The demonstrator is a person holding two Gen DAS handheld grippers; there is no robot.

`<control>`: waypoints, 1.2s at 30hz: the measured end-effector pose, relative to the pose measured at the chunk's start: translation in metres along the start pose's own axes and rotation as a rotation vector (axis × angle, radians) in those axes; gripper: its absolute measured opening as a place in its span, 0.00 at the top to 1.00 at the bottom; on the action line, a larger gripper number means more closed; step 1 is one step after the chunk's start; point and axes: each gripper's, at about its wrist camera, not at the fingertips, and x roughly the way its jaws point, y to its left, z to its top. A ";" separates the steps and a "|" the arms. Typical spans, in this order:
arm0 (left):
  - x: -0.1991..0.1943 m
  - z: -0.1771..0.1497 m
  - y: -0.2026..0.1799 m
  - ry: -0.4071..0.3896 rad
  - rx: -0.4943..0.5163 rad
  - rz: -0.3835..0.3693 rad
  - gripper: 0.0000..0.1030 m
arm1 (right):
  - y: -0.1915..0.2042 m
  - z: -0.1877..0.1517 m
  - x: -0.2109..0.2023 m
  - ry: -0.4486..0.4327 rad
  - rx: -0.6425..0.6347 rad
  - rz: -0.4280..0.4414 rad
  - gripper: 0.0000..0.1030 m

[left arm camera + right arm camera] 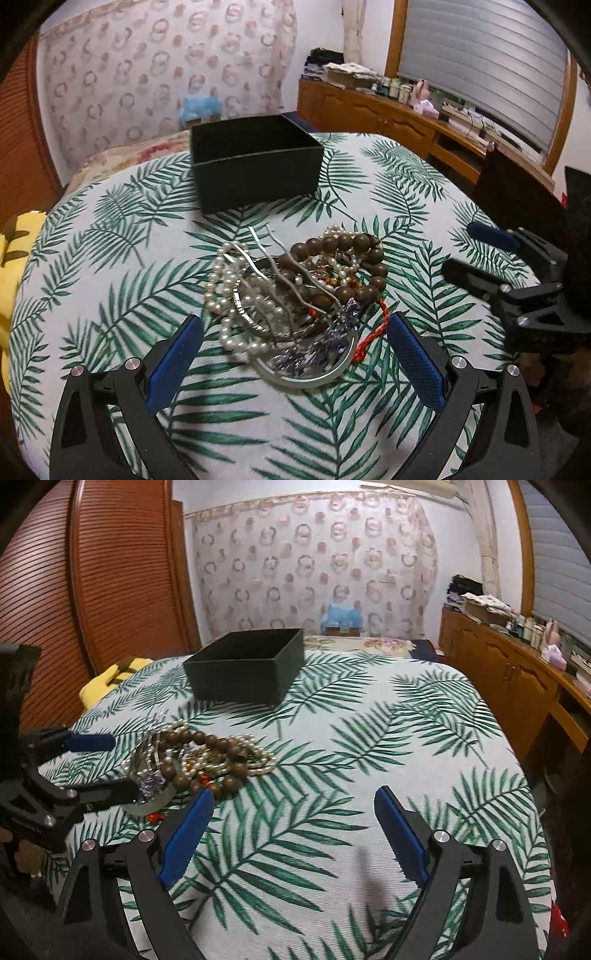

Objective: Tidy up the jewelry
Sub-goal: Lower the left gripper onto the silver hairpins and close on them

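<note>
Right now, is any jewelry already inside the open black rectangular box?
No: the black rectangular box shows only bare dark lining, while the tangled jewelry pile lies on the leaf-print cloth.

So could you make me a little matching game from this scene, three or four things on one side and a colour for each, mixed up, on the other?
Things:
1. box
2. big round beads
3. pearls
4. cord

Colours:
A. white
B. red
C. black
D. brown

Pairs: 1-C, 2-D, 3-A, 4-B.

The box stands open beyond the jewelry pile on the leaf-print cloth; the cord pokes out at the pile's near edge in the left wrist view.
</note>
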 end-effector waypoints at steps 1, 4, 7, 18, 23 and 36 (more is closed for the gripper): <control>0.003 0.000 -0.002 0.006 0.003 0.003 0.07 | -0.003 -0.001 -0.001 0.000 0.012 0.008 0.13; 0.011 0.000 -0.004 0.018 0.007 0.016 0.07 | -0.009 -0.002 -0.001 -0.002 0.046 0.025 0.13; 0.016 0.000 -0.005 0.022 0.005 0.029 0.13 | -0.008 -0.003 -0.002 -0.008 0.043 0.024 0.13; 0.006 -0.010 0.000 -0.049 -0.015 0.050 0.42 | -0.003 -0.003 0.000 0.001 0.031 0.019 0.13; -0.007 -0.011 0.007 -0.070 -0.053 0.010 0.47 | 0.001 -0.003 -0.001 -0.003 0.012 -0.001 0.13; -0.035 -0.012 0.027 -0.164 -0.097 0.003 0.47 | 0.016 0.014 -0.001 0.019 -0.061 0.052 0.12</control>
